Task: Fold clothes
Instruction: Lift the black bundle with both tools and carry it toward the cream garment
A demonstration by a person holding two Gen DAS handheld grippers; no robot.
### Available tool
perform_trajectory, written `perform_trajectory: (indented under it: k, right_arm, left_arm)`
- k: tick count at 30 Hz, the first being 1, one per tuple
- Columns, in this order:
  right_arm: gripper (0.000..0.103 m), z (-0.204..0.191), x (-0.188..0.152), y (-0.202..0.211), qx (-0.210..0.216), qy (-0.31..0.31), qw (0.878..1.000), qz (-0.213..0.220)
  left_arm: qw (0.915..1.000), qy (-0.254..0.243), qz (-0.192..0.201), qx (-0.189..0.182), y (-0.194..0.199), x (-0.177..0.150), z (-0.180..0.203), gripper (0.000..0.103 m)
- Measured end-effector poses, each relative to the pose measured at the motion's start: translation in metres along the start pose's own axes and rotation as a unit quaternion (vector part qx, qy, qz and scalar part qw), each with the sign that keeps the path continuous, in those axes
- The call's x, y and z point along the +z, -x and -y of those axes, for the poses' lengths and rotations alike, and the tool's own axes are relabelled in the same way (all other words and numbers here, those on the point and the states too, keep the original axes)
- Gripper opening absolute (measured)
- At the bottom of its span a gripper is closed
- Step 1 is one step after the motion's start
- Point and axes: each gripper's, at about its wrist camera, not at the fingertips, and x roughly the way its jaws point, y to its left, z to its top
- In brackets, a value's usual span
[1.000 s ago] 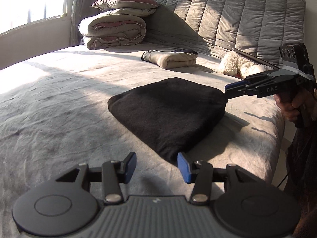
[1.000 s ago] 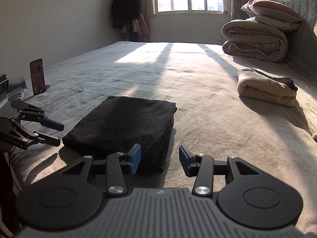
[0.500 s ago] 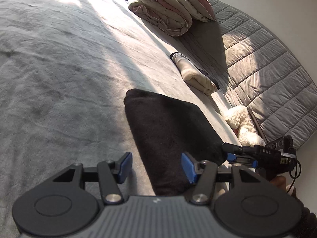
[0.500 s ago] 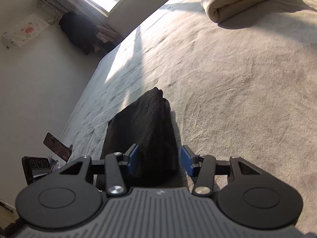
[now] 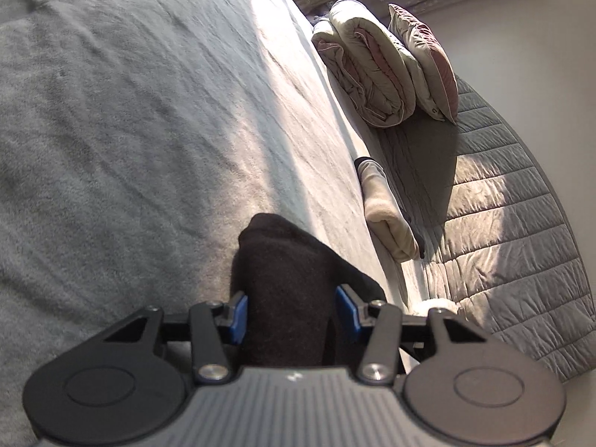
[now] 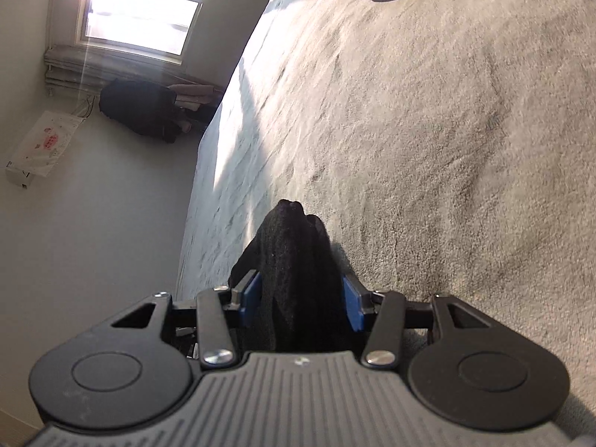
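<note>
The folded black garment (image 5: pixel 287 298) lies on the grey bed cover (image 5: pixel 130 130) at lower centre of both frames, its edge between each gripper's blue pads. Left gripper (image 5: pixel 294 311) — jaws closing, left pad touching the cloth, right pad (image 5: pixel 348 309) with a small gap. Right gripper (image 6: pixel 301 300) — about half open, the cloth filling the gap; firm grip cannot be confirmed.

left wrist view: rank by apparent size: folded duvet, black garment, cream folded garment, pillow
1. Black garment, though it sits right at the camera, between the fingers, so its lead is unsure.
2. Folded duvet.
3. Pillow and cream folded garment look alike in area; no ranking between them.
</note>
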Motion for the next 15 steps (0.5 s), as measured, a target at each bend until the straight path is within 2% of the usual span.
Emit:
perform_trajectory:
  k: [4,6,9,10,15]
  right_arm:
    - [0.047,-0.001,0.002,-0.008,0.012,-0.007,1.0,-0.005]
    - [0.044,-0.006,0.0,-0.013,0.009,0.005,1.0,-0.011]
    - [0.032,-0.011,-0.003,-0.02,0.0,0.019,1.0,-0.016]
    - [0.024,-0.013,-0.004,-0.022,-0.003,0.023,1.0,-0.018]
    - [0.022,-0.02,0.002,-0.011,0.017,0.016,1.0,0.005]
  left_arm:
    - [0.9992,0.034,0.023,-0.004,-0.003,-0.004,-0.004,0.033]
    - [0.9985,0.045,0.03,-0.008,-0.004,-0.006,-0.005,0.029]
    - [0.9977,0.062,0.025,-0.013,-0.007,-0.006,-0.004,0.019]
    - [0.9974,0.065,0.025,-0.015,-0.007,-0.005,-0.003,0.017]
    - [0.9978,0.052,0.032,-0.026,-0.01,0.003,0.02,0.015]
